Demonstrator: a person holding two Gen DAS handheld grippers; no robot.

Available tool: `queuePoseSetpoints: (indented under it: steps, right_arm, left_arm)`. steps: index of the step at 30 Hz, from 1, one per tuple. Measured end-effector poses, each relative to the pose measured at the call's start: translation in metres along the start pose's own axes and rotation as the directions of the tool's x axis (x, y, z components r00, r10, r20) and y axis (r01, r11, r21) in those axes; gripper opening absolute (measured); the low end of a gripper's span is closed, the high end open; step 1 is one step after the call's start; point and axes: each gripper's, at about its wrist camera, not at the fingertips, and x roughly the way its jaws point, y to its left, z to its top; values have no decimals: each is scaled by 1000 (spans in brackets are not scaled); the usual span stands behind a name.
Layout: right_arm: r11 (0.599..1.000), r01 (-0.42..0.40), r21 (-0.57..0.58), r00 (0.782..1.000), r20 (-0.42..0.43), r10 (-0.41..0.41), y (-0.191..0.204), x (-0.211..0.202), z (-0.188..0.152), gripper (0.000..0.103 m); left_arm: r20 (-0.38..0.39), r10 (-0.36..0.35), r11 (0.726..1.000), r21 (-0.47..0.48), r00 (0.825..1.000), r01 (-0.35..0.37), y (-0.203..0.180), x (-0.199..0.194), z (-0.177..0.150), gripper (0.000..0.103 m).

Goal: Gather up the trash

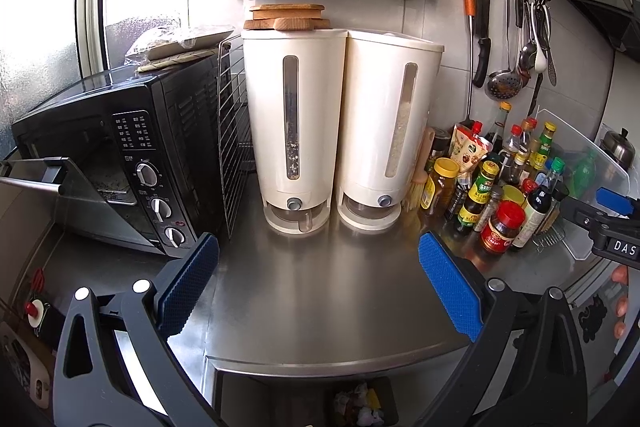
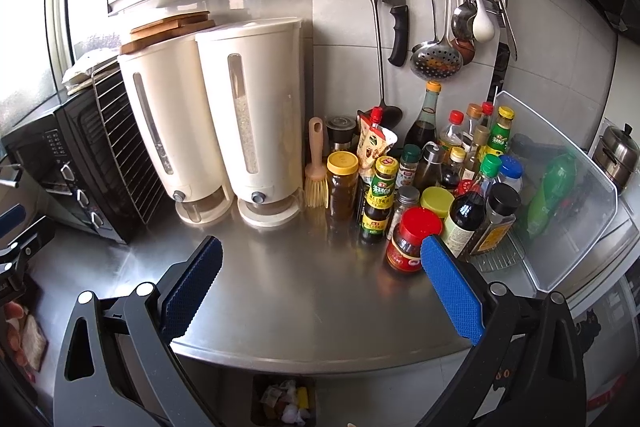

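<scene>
Steel counter [image 2: 304, 291], oven [image 1: 132, 163], two dispensers [image 2: 224, 115], condiment bottles [image 2: 440, 187]

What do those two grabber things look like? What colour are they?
Each left gripper and right gripper has two black plastic arms with cut-out holes and round silver bolts. The fingers wear bright blue rubbery pads with a bumpy, ridged texture. In the left wrist view, the other gripper shows a label with white letters "DAS". No cables or sleeves show.
</scene>
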Motion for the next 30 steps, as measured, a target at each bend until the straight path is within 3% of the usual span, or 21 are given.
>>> queuePoseSetpoints:
  steps: [30]
  right_arm:
    - [1000,-11,-4,1000,-3,11,3,3,0,100]
  left_arm:
    - [5,5,1000,8,1000,-5,-4,-1,1,95]
